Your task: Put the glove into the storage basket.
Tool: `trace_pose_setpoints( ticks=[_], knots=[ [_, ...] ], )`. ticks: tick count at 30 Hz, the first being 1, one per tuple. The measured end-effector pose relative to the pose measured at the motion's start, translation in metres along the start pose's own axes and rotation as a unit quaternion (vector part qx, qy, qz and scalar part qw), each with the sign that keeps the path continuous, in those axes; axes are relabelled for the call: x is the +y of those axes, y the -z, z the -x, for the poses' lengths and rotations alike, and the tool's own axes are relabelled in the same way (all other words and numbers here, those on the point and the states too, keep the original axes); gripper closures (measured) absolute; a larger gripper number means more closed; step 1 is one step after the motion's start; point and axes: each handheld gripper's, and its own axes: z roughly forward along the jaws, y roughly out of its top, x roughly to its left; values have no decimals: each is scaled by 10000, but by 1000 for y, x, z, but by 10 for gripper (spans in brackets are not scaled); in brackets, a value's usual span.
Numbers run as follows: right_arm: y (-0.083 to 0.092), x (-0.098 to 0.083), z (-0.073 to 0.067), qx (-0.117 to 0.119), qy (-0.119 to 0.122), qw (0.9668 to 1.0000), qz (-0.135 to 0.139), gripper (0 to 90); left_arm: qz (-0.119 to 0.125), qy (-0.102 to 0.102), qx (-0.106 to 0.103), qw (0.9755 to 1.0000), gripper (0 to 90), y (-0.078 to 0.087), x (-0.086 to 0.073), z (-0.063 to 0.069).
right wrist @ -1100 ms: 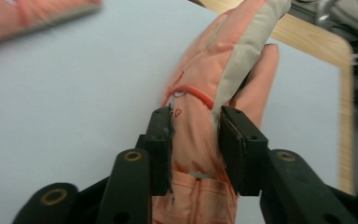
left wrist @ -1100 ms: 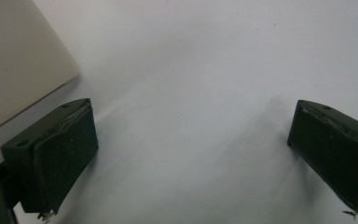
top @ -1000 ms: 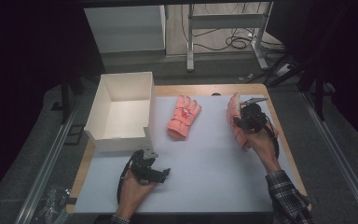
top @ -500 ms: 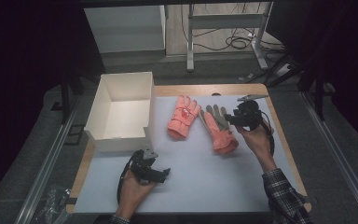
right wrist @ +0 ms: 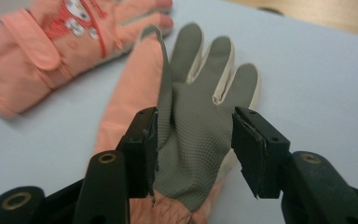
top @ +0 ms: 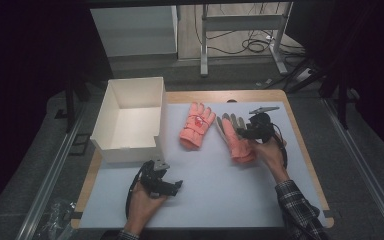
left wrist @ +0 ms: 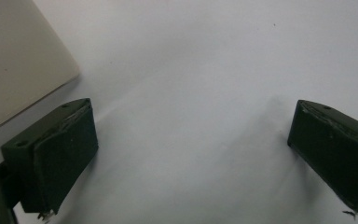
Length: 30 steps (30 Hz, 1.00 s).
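Lying palm-up on the tabletop (top: 205,200), the orange fabric glove with the grey grip palm (top: 236,137) rests beside its partner glove (top: 196,126). Your right gripper (right wrist: 193,151) has just spread its fingers around it. Left gripper (top: 167,185) idles, fingers spread. The white open box (top: 111,112) holds nothing.

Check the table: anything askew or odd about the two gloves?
One mismatch. The left glove lies back-up, cartoon print showing. The right glove lies palm-up, grey grip side showing, tilted the other way. The right gripper has just been opening; its jaws straddle that palm and no longer clamp it. The white box sits square.
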Motion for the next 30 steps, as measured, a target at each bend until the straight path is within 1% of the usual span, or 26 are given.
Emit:
trace_pose_setpoints(
  ticks=[2, 4, 7, 8, 9, 10, 11, 13, 15, 18, 20, 21, 25, 30],
  knots=[
    [-10, -4, 1, -23, -8, 9999, -107, 497, 0, 1, 1, 10000, 15, 0, 0, 0],
    [-18, -8, 1, 36, -29, 9999, -140, 507, 1, 1, 2, 10000, 14, 0, 0, 0],
    [-21, -12, 2, 15, -38, 9999, -133, 655, 1, 1, 2, 10000, 15, 0, 0, 0],
    [-21, -13, 1, 15, -39, 9999, -123, 740, 1, 1, 2, 10000, 15, 0, 0, 0],
    [-20, -13, 1, 21, -44, 9999, -113, 790, 2, 3, 3, 10000, 14, 0, 0, 0],
    [-19, -14, -1, 29, -34, 10000, -81, 824, 1, 2, 3, 10000, 15, 0, 0, 0],
    [-19, -13, -2, 33, -33, 10000, -80, 839, 2, 3, 3, 10000, 15, 0, 0, 0],
    [-16, -13, -4, 30, -93, 9999, -56, 853, 1, 2, 3, 10000, 15, 0, 0, 0],
    [-11, -12, -5, 97, -227, 9997, 14, 857, 1, 2, 2, 10000, 15, 0, 0, 0],
    [1, -13, -7, 272, -476, 9984, 128, 857, -1, 1, 2, 10000, 15, 0, 0, 0],
    [10, -15, -10, 408, -553, 9974, 207, 856, -3, -3, 3, 10000, 14, 0, 0, 0],
    [13, -16, -11, 436, -590, 9971, 217, 856, -3, -2, 3, 10000, 15, 0, 0, 0],
    [31, -26, -21, 628, -750, 9947, 320, 854, 2, 4, 2, 10000, 14, 0, 0, 0],
    [51, -46, -38, 778, -835, 9925, 443, 852, -3, 0, 5, 10000, 14, 0, 0, 0]
  ],
)
